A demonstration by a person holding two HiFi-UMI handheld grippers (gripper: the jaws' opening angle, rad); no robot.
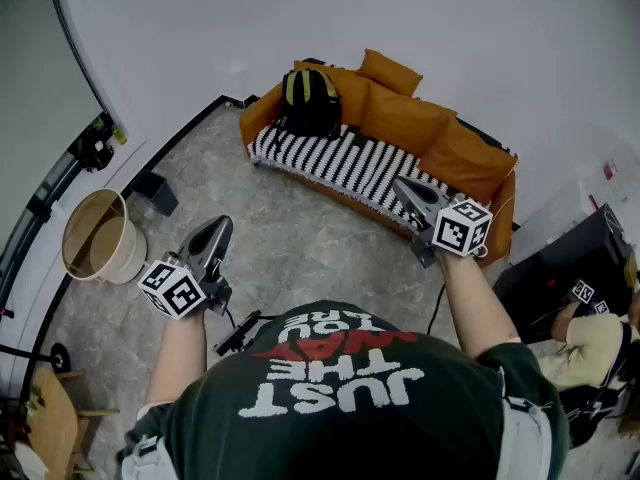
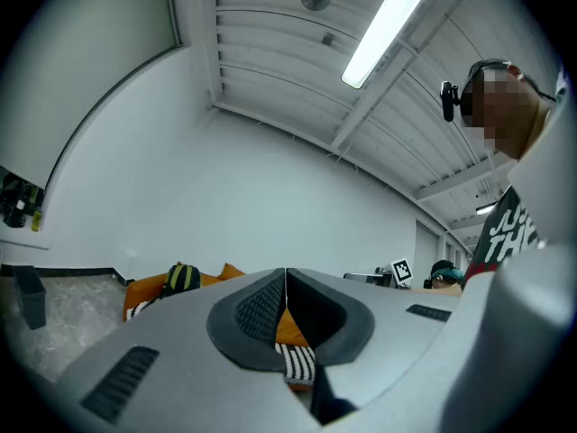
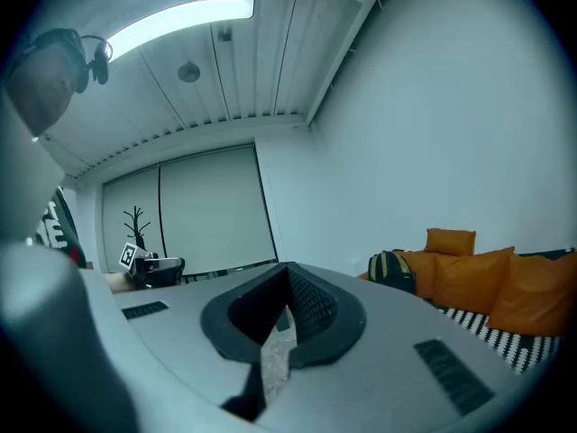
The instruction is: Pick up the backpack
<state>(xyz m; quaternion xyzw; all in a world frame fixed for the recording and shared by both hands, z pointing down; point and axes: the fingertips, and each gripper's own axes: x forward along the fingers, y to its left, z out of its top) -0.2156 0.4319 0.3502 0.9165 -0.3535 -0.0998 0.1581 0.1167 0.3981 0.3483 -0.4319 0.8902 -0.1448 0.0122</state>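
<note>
A black backpack (image 1: 309,102) with yellow-green stripes stands upright at the left end of an orange sofa (image 1: 420,128), on its black-and-white striped seat (image 1: 330,158). It shows small and far off in the left gripper view (image 2: 181,279) and the right gripper view (image 3: 391,271). My left gripper (image 1: 213,238) is held over the floor, well short of the sofa, jaws shut and empty. My right gripper (image 1: 408,192) hovers near the sofa's front right, jaws together at the tips with nothing between them.
A round beige bin (image 1: 97,236) stands on the floor at the left, a small dark box (image 1: 153,192) near it. Another person (image 1: 590,343) sits at the right by a black cabinet (image 1: 570,258). Grey stone floor (image 1: 290,248) lies between me and the sofa.
</note>
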